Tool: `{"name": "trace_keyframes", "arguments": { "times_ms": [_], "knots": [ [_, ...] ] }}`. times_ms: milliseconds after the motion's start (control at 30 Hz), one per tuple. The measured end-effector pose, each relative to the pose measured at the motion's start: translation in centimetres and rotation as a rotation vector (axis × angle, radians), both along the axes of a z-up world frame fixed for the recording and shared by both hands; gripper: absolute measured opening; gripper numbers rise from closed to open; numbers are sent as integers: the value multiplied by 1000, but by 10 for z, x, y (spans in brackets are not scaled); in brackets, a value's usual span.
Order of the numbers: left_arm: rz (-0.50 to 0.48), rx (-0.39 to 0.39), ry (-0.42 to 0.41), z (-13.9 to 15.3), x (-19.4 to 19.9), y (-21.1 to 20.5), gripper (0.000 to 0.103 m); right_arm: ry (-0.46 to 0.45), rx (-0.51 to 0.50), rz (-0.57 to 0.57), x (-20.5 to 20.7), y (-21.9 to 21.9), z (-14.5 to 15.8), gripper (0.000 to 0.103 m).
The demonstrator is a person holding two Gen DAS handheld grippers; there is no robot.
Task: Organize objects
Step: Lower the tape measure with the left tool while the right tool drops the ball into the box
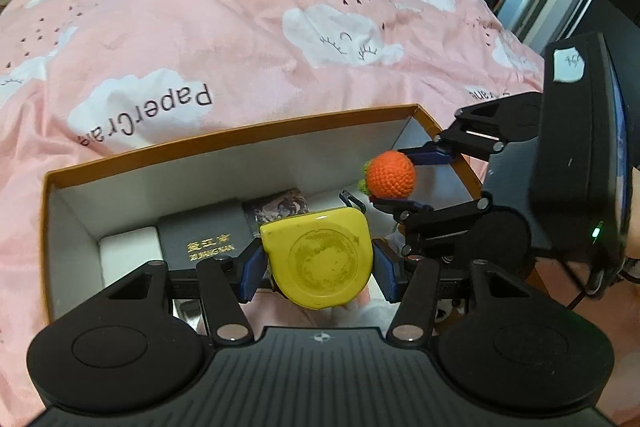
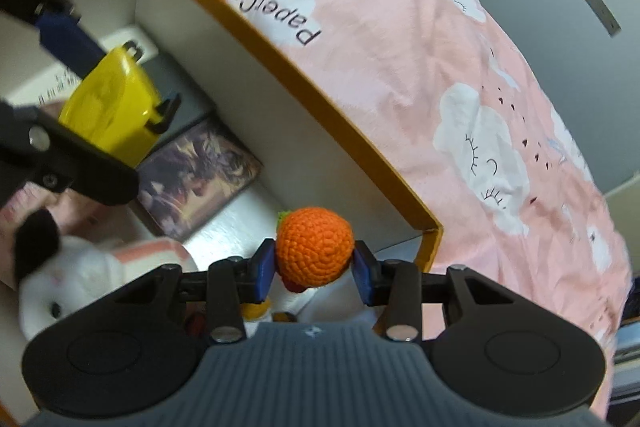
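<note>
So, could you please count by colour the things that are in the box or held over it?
Yellow: 1, the yellow plastic tape measure in the left tongs
Orange: 1, the orange crocheted ball in the right tongs
Dark grey: 1, the flat dark grey case
White: 1, the white plush toy
Purple: 1, the purple picture card
Total: 5

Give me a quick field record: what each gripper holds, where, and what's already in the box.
left gripper: shut on yellow tape measure, held over the box
right gripper: shut on orange crochet ball, over the box's corner
box: open, orange-rimmed, white inside, on pink cloud-print bedding
in box: dark booklet with gold lettering, picture card, white plush toy
release: not yet, both items above the contents
</note>
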State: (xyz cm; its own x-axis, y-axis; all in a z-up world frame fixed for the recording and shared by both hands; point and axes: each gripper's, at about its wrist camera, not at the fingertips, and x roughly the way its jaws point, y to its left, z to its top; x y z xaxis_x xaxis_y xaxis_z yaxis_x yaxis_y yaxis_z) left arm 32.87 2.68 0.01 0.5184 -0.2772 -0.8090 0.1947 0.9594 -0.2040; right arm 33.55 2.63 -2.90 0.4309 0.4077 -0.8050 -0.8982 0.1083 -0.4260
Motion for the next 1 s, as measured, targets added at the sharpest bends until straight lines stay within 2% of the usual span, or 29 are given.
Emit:
{"name": "trace_keyframes", "arguments": {
  "times_ms": [267,367,467,567,633,700,767,833,900,1000],
  "knots": [
    [-1,-47,77,-13,15,-3,64,-18,1,33,3,-2,-7,44],
    [1,-46,100,-17,19,-6,64,-25,42,43,3,-9,-2,53],
    [-6,-33,110,-18,23,-11,64,-39,94,24,2,-19,7,53],
    [-10,-25,119,-19,28,-17,64,3,212,-13,5,-37,26,53],
    [-5,-15,124,-19,33,-22,64,-3,296,-69,5,-52,37,57],
    [-8,7,120,-20,38,-28,64,-14,364,-171,6,-64,46,60],
    [-26,41,111,-22,42,-37,64,36,421,-296,16,-77,52,60],
    [-26,82,110,-26,47,-45,64,121,480,-374,25,-90,54,60],
    [-2,101,128,-30,53,-51,64,155,515,-424,28,-99,50,60],
    [44,89,148,-36,60,-56,64,196,535,-462,31,-103,44,60]
  ]
}}
